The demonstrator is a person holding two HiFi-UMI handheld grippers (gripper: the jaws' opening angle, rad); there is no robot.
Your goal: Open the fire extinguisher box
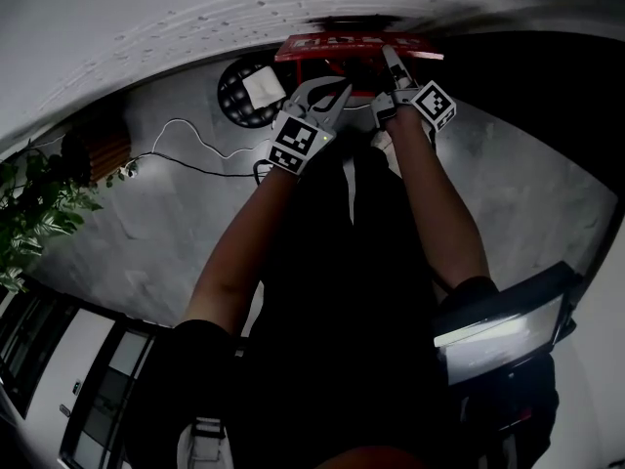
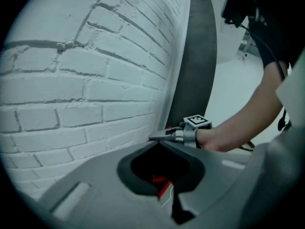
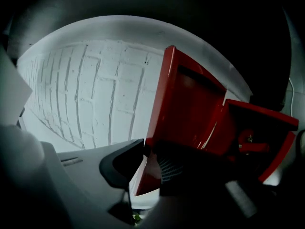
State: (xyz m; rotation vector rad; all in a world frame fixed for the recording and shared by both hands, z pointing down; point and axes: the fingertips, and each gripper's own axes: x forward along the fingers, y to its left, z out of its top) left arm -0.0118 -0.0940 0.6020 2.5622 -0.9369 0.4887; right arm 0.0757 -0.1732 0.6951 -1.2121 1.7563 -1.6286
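The red fire extinguisher box (image 1: pixel 356 47) stands against the white brick wall at the top of the head view. In the right gripper view its red door (image 3: pixel 183 104) is swung out from the box body (image 3: pixel 259 137). My right gripper (image 3: pixel 152 159) has its jaws on either side of the door's lower edge, and the ribbed pad (image 3: pixel 169 168) presses on it. From above, the right gripper (image 1: pixel 394 71) reaches to the box front. My left gripper (image 1: pixel 337 91) hangs just left of it, its tips together and nothing between them. The left gripper (image 2: pixel 159 146) points along the wall towards the right gripper (image 2: pixel 164 136).
A round dark floor fixture with a white square (image 1: pixel 252 91) lies left of the box, and a thin cable (image 1: pixel 186 140) trails across the grey floor. A plant (image 1: pixel 39 208) stands at the far left. A dark pillar (image 2: pixel 198 56) rises beside the brick wall (image 2: pixel 81 80).
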